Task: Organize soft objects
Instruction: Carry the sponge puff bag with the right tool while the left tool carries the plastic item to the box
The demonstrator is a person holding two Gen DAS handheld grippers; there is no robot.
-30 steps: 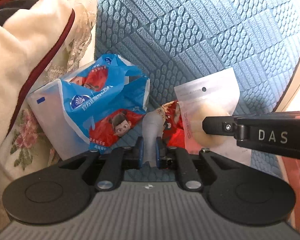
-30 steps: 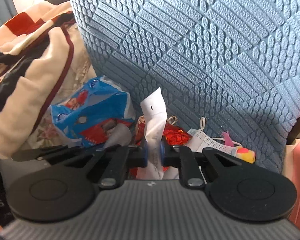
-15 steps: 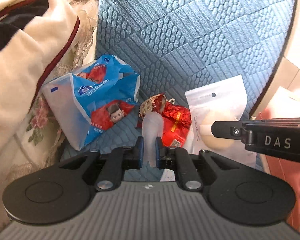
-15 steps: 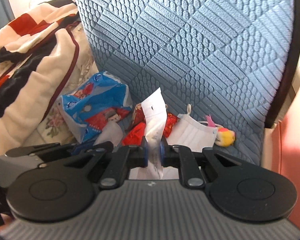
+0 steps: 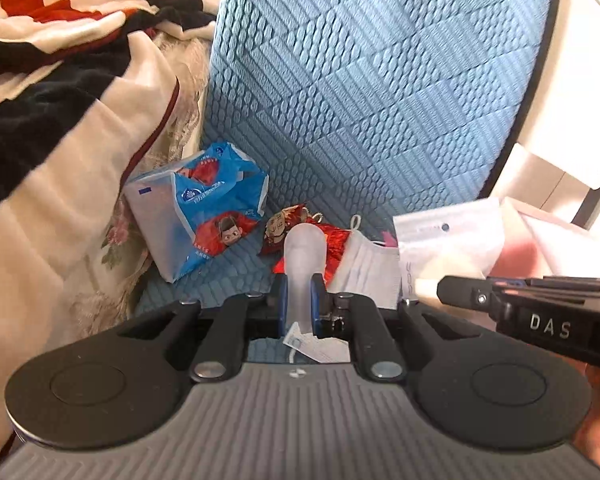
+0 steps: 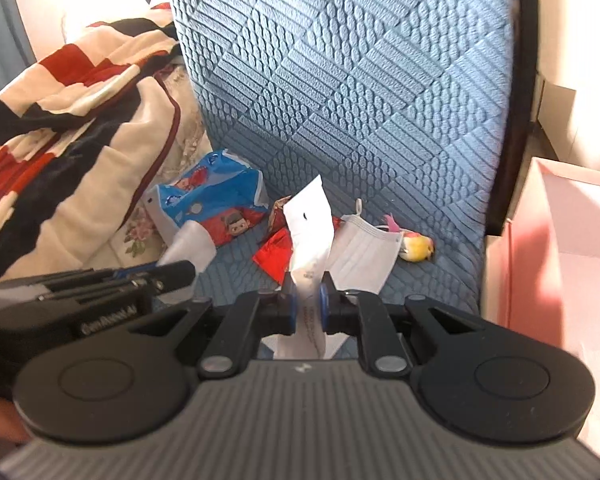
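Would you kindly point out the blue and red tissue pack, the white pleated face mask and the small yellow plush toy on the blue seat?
Blue and red tissue pack (image 6: 216, 204): right wrist view, printed front face.
White pleated face mask (image 6: 364, 254): right wrist view, pleated middle.
Small yellow plush toy (image 6: 418, 247): right wrist view, yellow body.

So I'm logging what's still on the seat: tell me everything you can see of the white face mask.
The white face mask is pleated, soft, thin fabric with a white ear loop curling from its upper corner. It lies flat and slightly skewed on the blue textured seat, its left edge against the red foil packet, with a small yellow plush toy by its right corner. Neither claw touches it.
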